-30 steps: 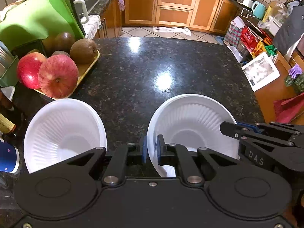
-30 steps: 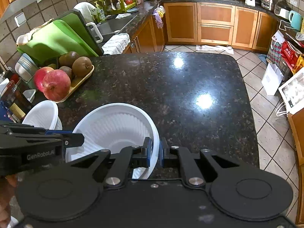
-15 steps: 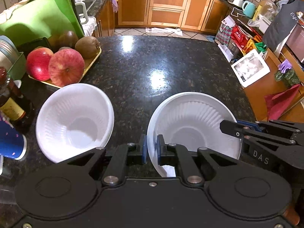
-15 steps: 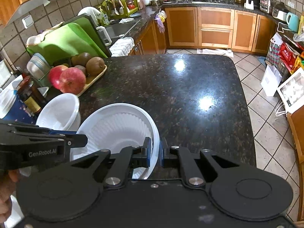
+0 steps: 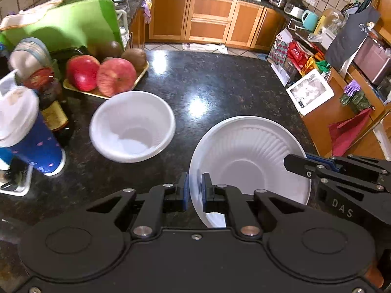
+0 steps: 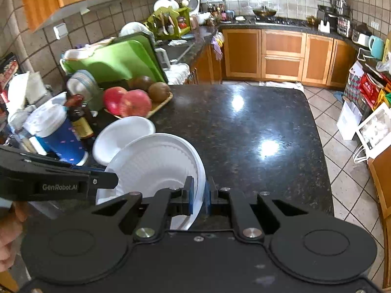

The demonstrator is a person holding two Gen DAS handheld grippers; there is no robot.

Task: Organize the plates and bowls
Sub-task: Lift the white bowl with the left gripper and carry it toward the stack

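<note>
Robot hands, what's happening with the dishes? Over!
Left gripper and right gripper both shut on white plate. White bowl alone on counter. Blue cup stands beside the bowl.

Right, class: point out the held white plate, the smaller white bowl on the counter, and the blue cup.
white plate [image 5: 249, 156], left wrist view, on its ribbed inner wall.
white bowl [image 5: 133, 124], left wrist view, on its inside.
blue cup [image 6: 62, 138], right wrist view, on its blue side.
</note>
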